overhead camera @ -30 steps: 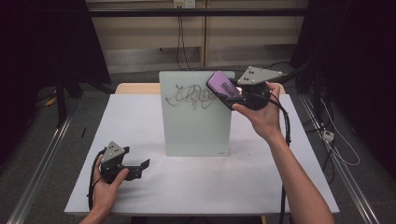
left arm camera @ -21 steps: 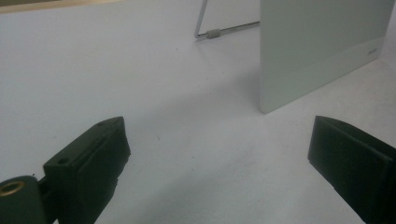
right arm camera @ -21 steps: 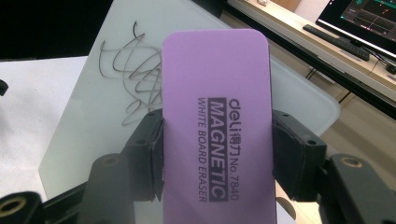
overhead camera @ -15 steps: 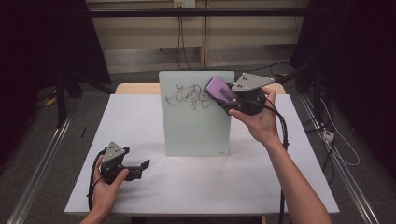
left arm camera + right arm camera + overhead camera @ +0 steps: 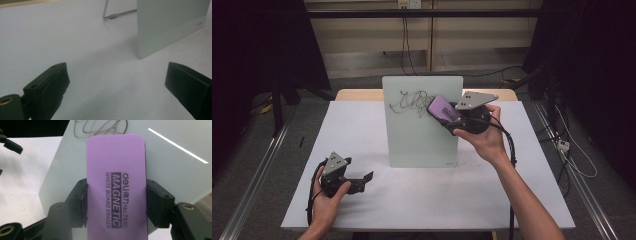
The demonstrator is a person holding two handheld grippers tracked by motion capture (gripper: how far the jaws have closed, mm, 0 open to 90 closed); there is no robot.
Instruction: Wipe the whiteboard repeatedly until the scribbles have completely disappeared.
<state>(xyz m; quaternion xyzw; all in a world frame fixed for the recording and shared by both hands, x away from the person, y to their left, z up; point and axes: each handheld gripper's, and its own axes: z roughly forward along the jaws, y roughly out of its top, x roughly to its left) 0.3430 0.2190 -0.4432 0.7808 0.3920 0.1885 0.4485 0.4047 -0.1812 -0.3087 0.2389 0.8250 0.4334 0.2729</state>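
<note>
2 grippers: right gripper (image 5: 451, 119) clamps purple rectangular whiteboard eraser (image 5: 443, 109), now lower, upper-centre frame, beside black scribble (image 5: 411, 101) on upright white glass board (image 5: 422, 145); wiping imminent. Left gripper (image 5: 362, 181) gapes, idle lower left.

- The purple eraser (image 5: 116, 187), seen in the right gripper view, carries dark print running lengthwise along its face.
- Top line: the brand "deli", then Chinese characters, then "No. 7840".
- Middle line: "MAGNETIC" in pale capitals on a dark bar.
- Bottom line: "WHITE BOARD ERASER" in small dark capitals.
- The whiteboard (image 5: 172, 25) has a small logo at its lower corner in the left gripper view, too small to read.
- The dark scribble (image 5: 411, 101) on the board forms no legible letters.
</note>
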